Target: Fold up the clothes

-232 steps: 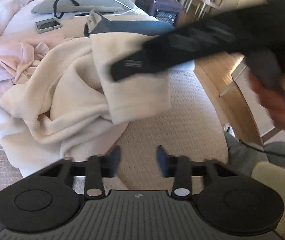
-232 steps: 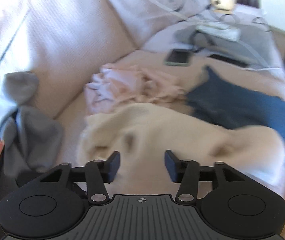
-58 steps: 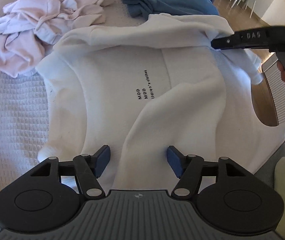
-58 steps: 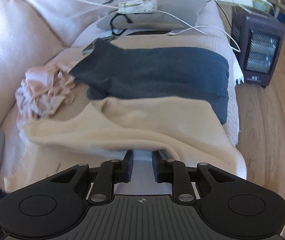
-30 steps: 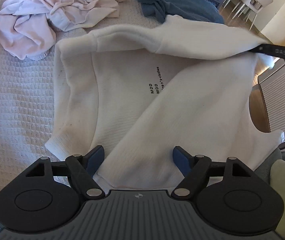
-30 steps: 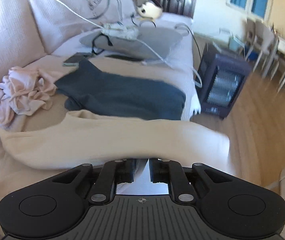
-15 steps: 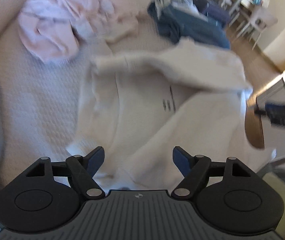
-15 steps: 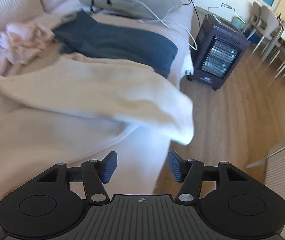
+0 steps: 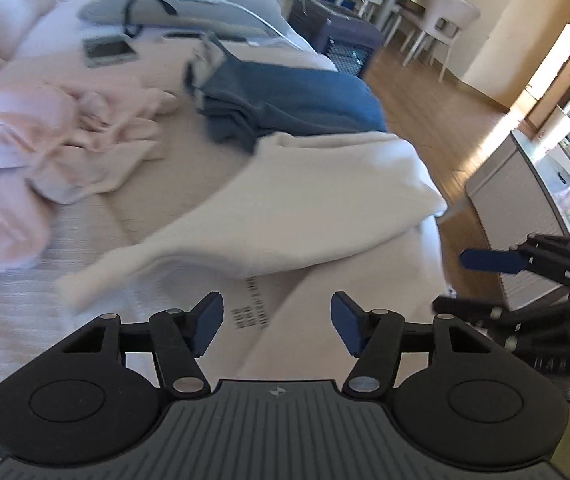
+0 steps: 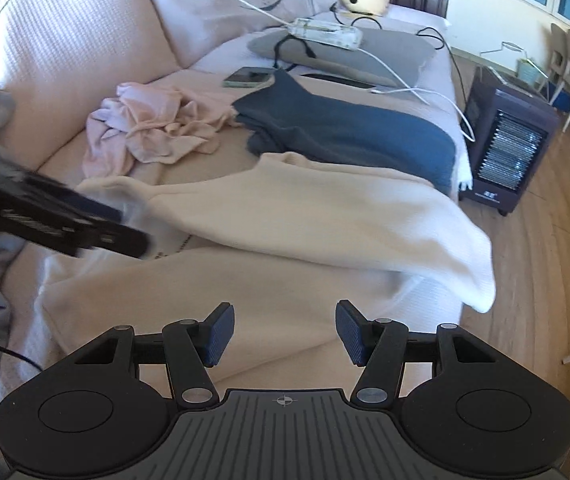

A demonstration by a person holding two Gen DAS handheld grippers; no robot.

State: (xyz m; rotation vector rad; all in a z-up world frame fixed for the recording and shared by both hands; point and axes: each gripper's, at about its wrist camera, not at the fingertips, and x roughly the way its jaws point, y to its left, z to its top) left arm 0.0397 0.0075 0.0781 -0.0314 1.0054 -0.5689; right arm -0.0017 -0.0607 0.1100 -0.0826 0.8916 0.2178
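Sweatshirt (image 10: pixel 285 216), cream, lies on the sofa (image 10: pixel 65 60) with one sleeve folded crosswise, cuff overhanging the seat's right edge above bare floor (image 10: pixel 545 260), while left gripper (image 9: pixel 273 326) is closing on nothing and right gripper (image 10: pixel 285 334) stands open, empty.

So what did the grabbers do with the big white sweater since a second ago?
The right gripper had pinched the cream sweater's sleeve, carried it across the body and let go; its jaws now stand open and empty, and the sleeve lies folded over. The left gripper holds nothing, and its jaws are closing. The pink clothes, the blue garment and the phone stayed put.
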